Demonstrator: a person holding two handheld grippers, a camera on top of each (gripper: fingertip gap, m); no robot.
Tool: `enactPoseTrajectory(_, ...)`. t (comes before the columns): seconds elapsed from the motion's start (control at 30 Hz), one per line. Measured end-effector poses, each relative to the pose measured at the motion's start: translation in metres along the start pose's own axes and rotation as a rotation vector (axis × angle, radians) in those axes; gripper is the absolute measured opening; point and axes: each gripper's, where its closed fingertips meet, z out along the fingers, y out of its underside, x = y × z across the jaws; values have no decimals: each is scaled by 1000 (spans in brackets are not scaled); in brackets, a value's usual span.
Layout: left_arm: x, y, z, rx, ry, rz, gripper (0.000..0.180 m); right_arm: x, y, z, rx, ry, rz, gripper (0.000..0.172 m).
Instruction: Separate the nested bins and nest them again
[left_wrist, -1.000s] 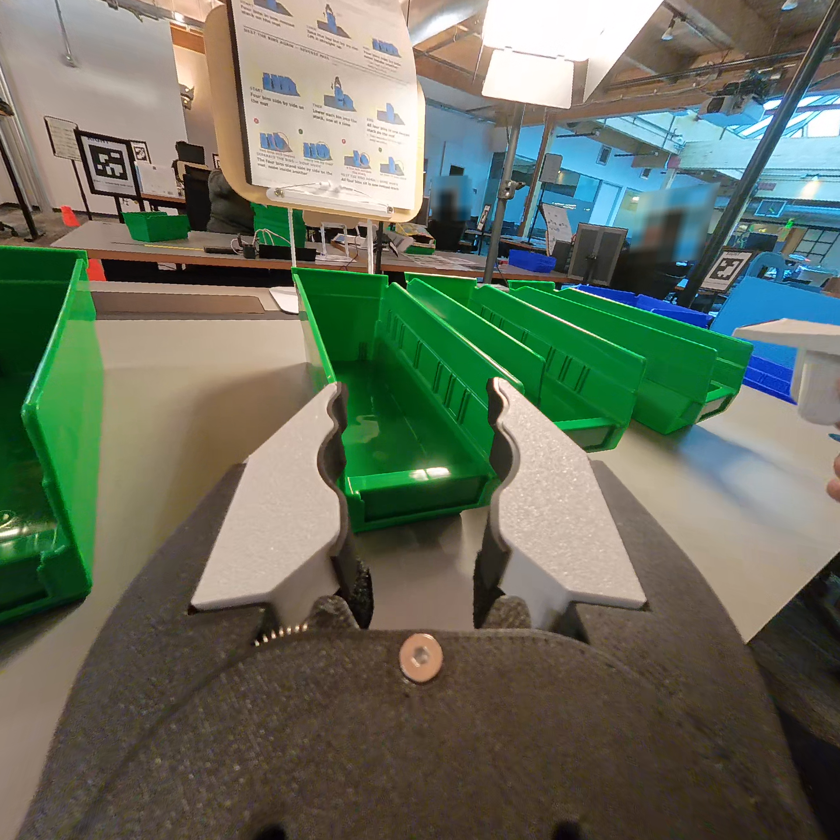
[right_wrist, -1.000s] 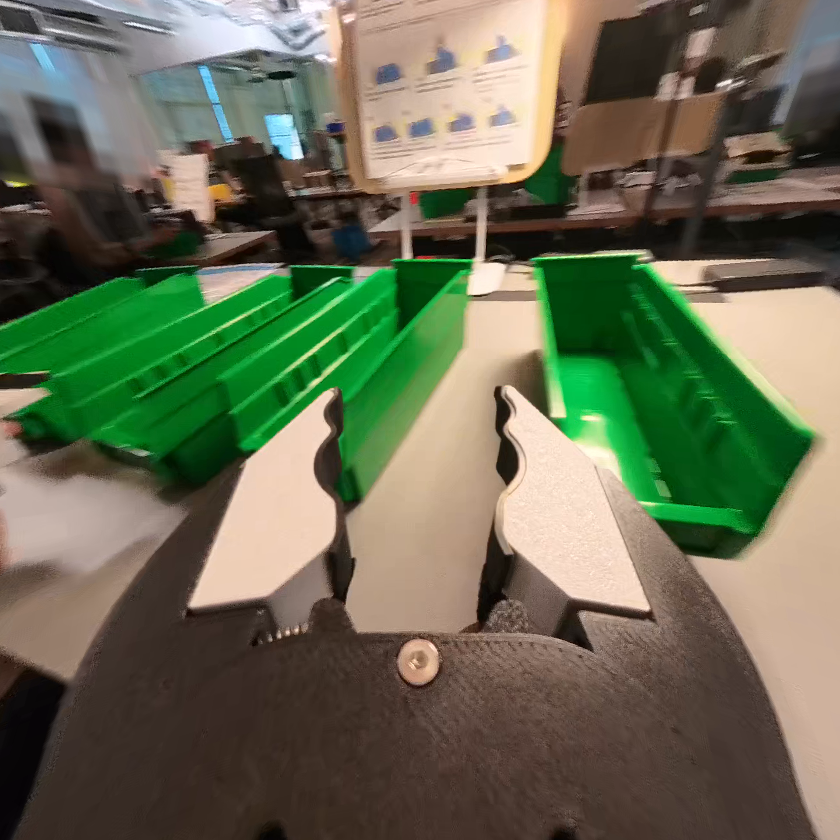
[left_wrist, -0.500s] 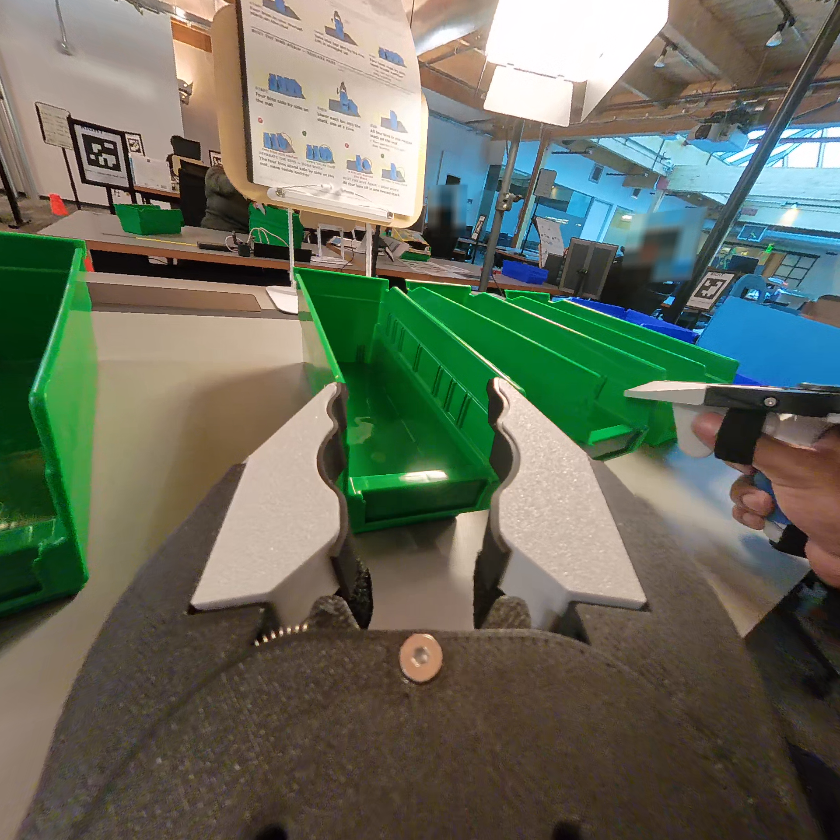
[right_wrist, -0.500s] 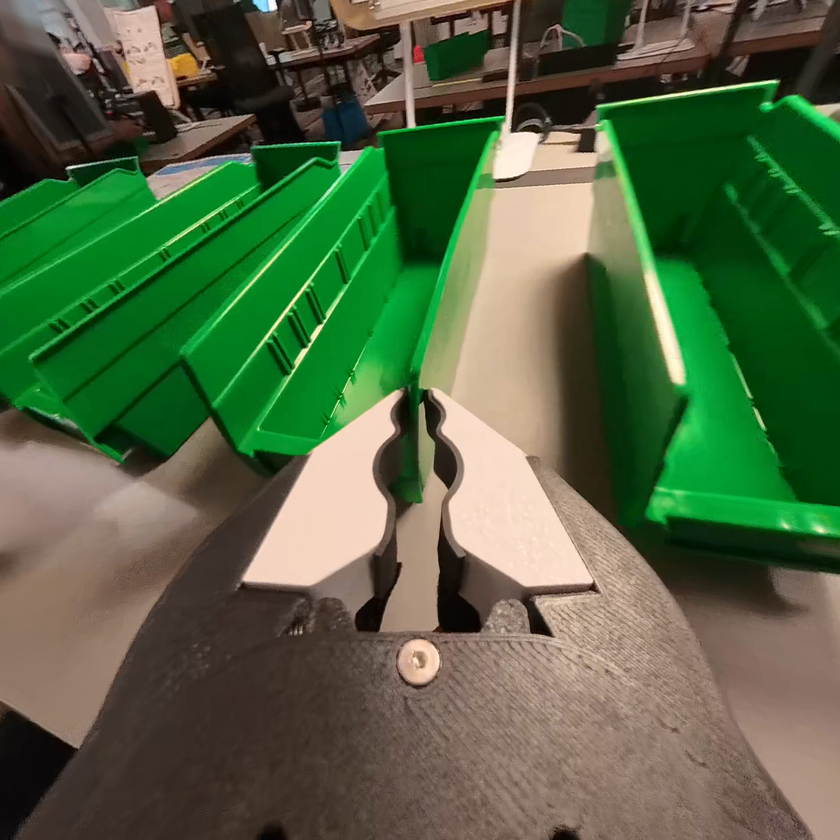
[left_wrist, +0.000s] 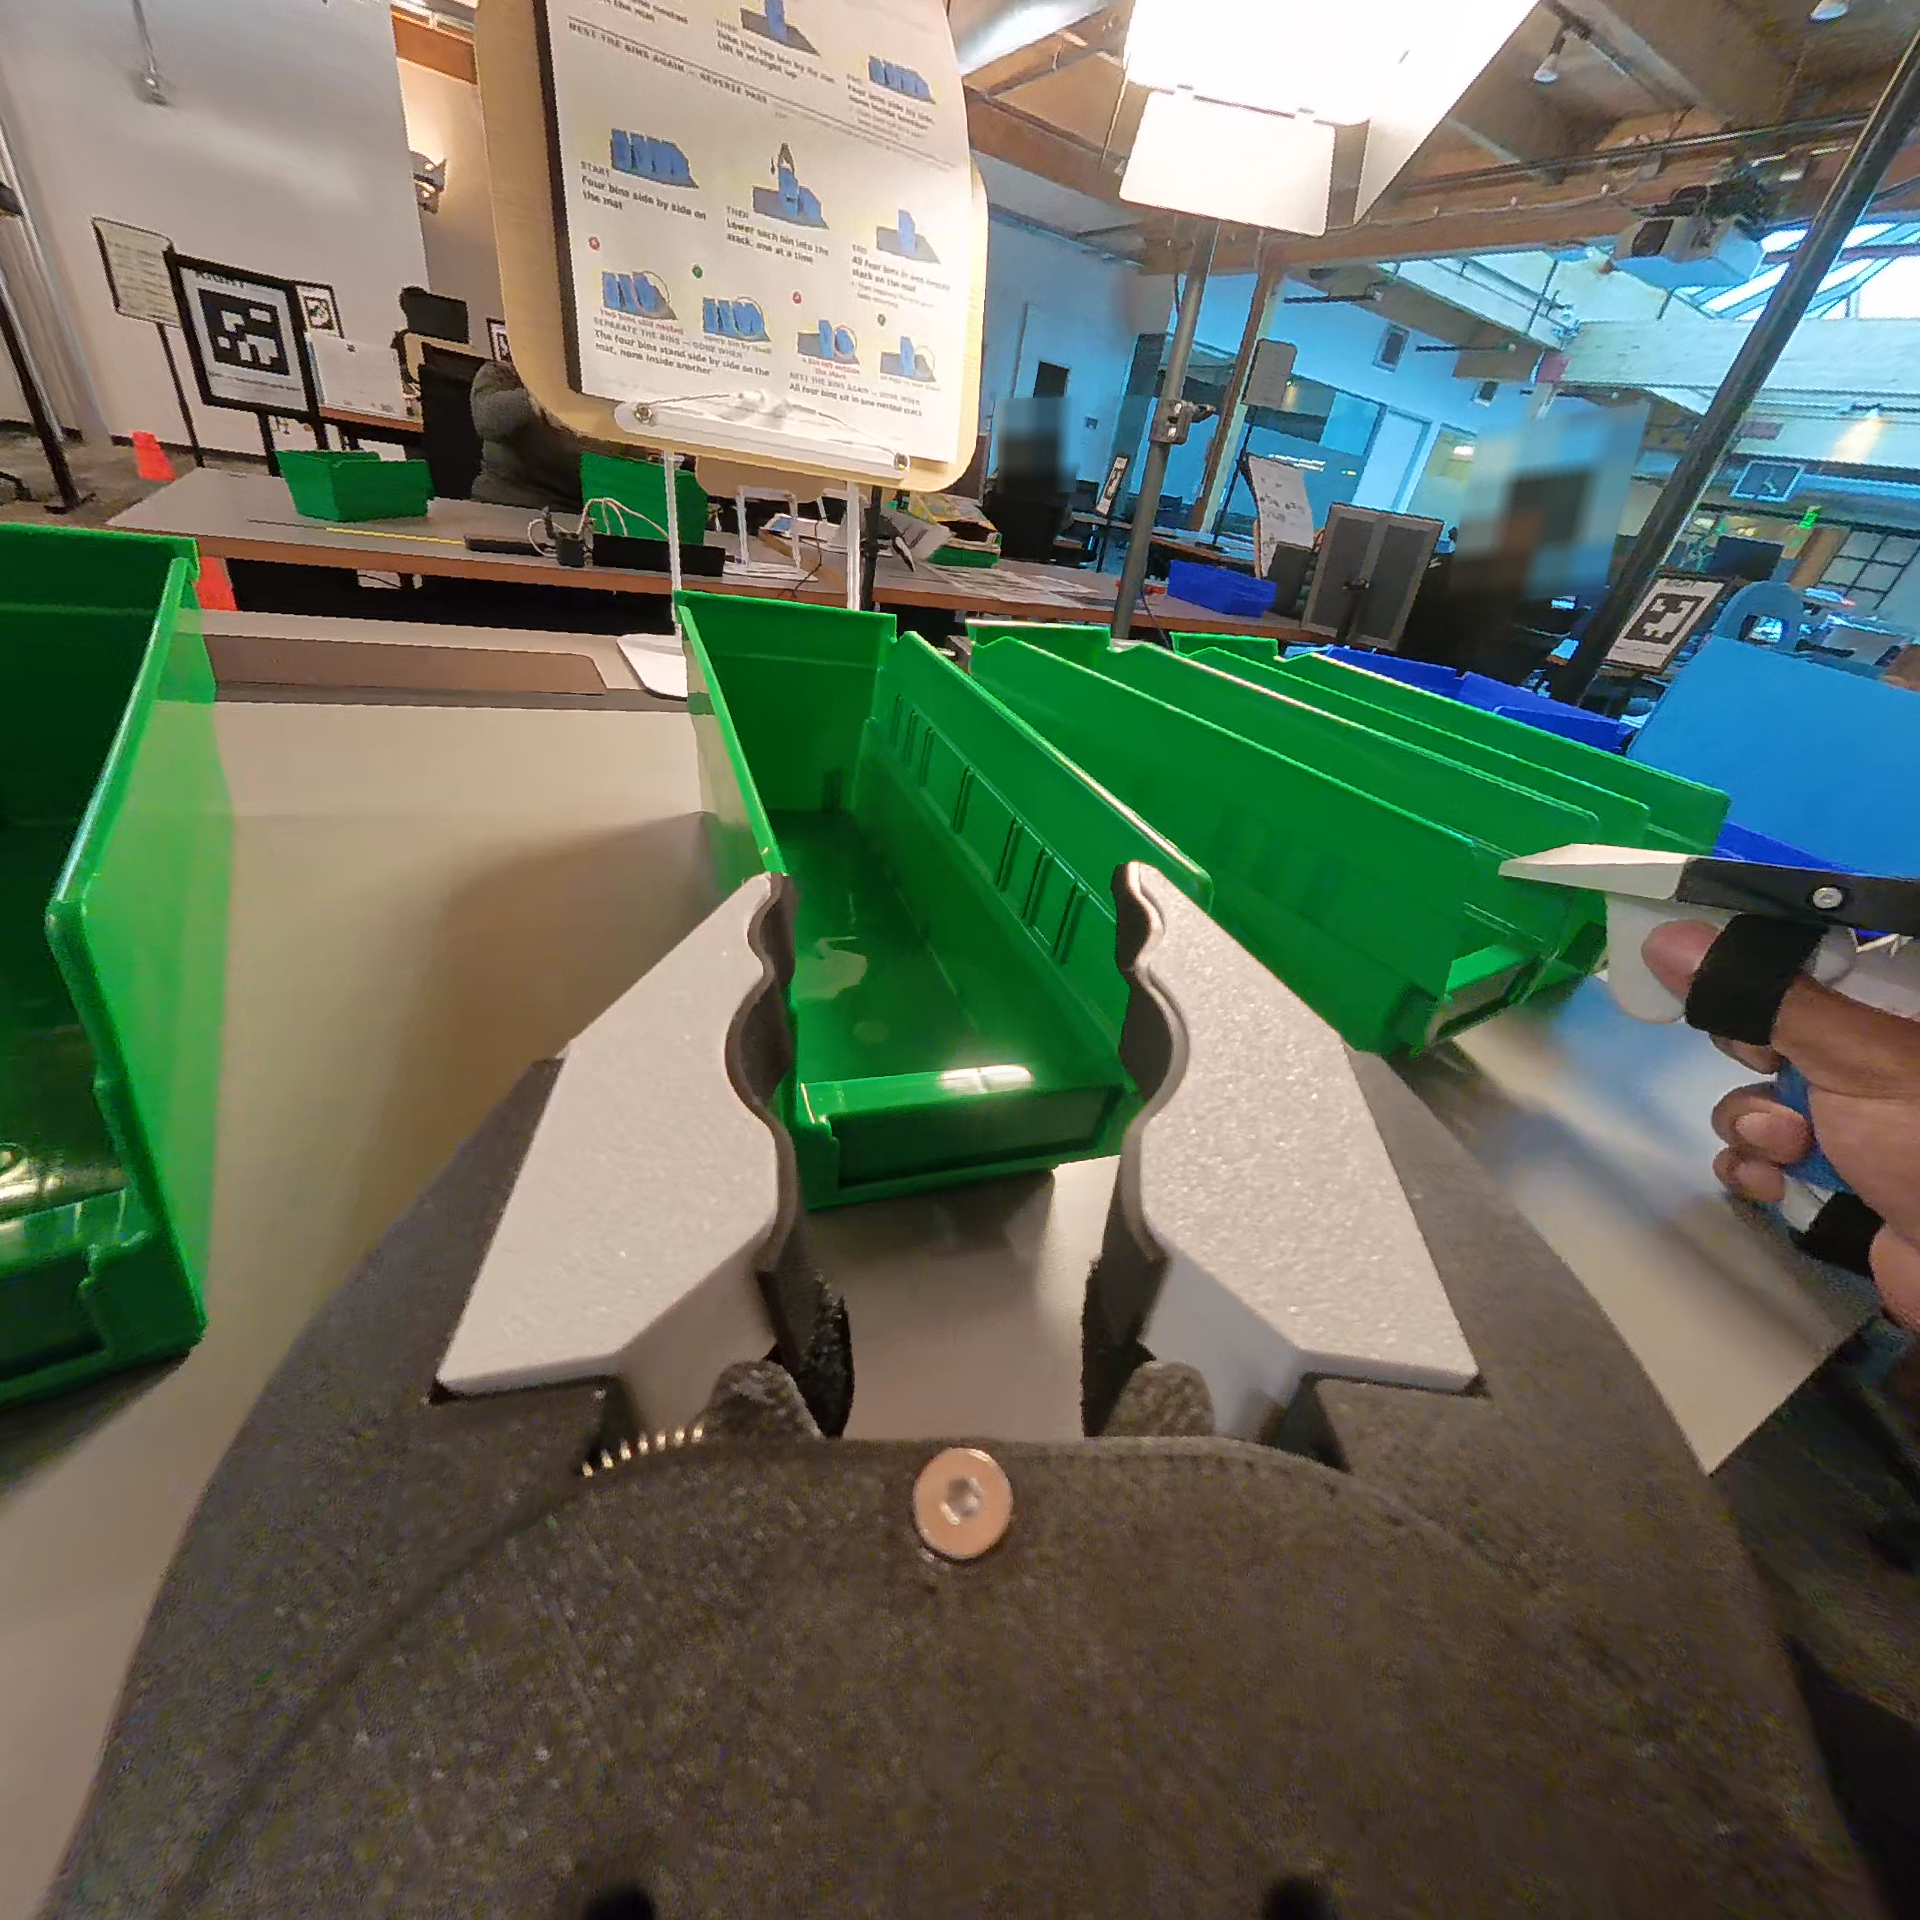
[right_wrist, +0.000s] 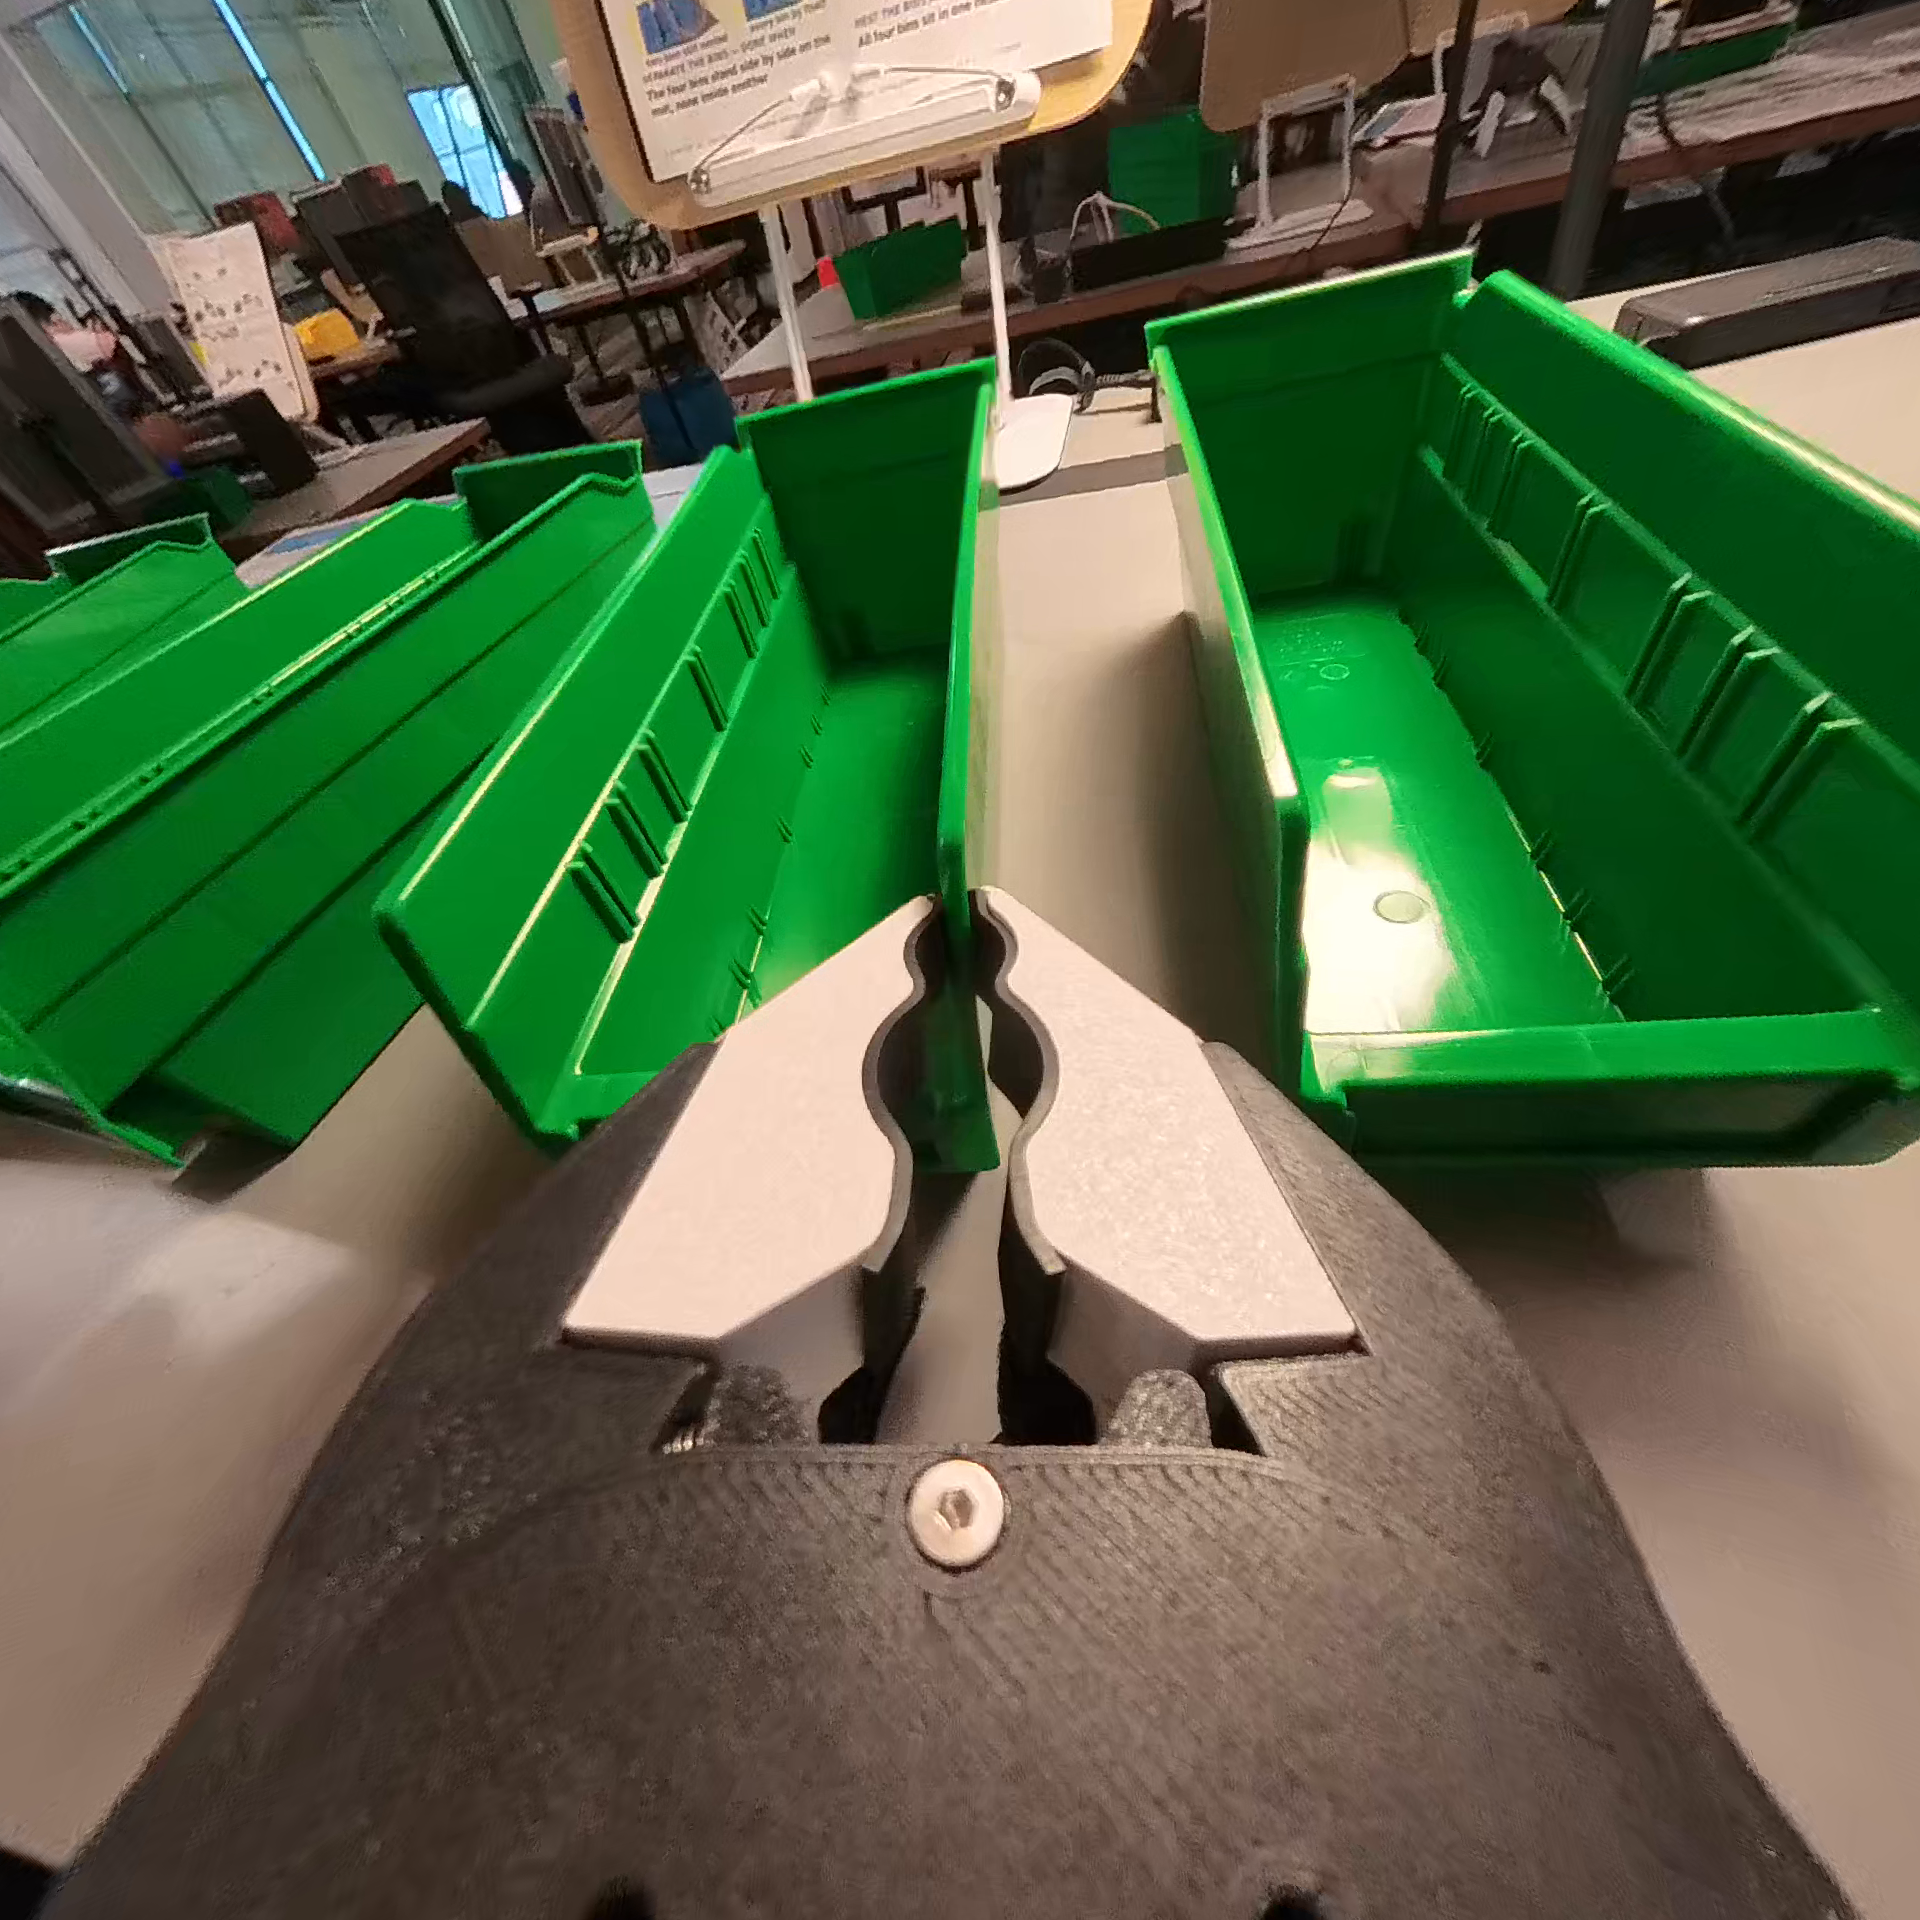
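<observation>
Left hand-held gripper (left_wrist: 954, 1023) held open above grey table (left_wrist: 416, 883), green bin (left_wrist: 935, 935) framed between fingers, untouched, more green bins (left_wrist: 1351, 831) ranged rightward.

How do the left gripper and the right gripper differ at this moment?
The left gripper has its fingers wide apart; the right gripper has them closed.
The left gripper grips nothing, the front end of a green bin only shows between its fingers; the right gripper pinches the thin side wall of a bin.
Both have grey fingers on a black body.
</observation>
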Motion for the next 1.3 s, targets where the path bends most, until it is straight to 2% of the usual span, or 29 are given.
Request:
enactPoseTrajectory(0.23,-1,-1,0,3,0,-6,61,-2,1,-2,-1,-4,28,5)
enactPoseTrajectory(0.37,-2,-1,-1,5,8,-30,65,3,-5,-16,33,-28,61,43)
enactPoseTrajectory(0.43,-3,-1,0,-1,8,-31,68,-1,-9,-25,52,-61,60,47)
enactPoseTrajectory(0.57,-19,0,4,-45,-75,61,70,-17,-2,-44,43,-149,18,46)
enactPoseTrajectory(0.67,-28,11,15,-140,-90,50,68,-26,9,-48,20,-236,72,42)
enactPoseTrajectory(0.77,-23,31,28,-253,-45,0,54,-30,15,-46,-1,-284,99,38)
enactPoseTrajectory(0.83,-28,38,34,-298,-79,11,42,-32,13,-45,5,-299,98,37)
enactPoseTrajectory(0.93,-24,39,42,-320,-76,30,20,-36,15,-41,-16,-321,104,36)
enactPoseTrajectory(1.07,-6,39,52,-313,-33,19,16,-41,14,-38,-15,-351,116,36)
enactPoseTrajectory(1.3,-5,40,58,-304,-46,38,14,-41,13,-38,-5,-391,149,33)
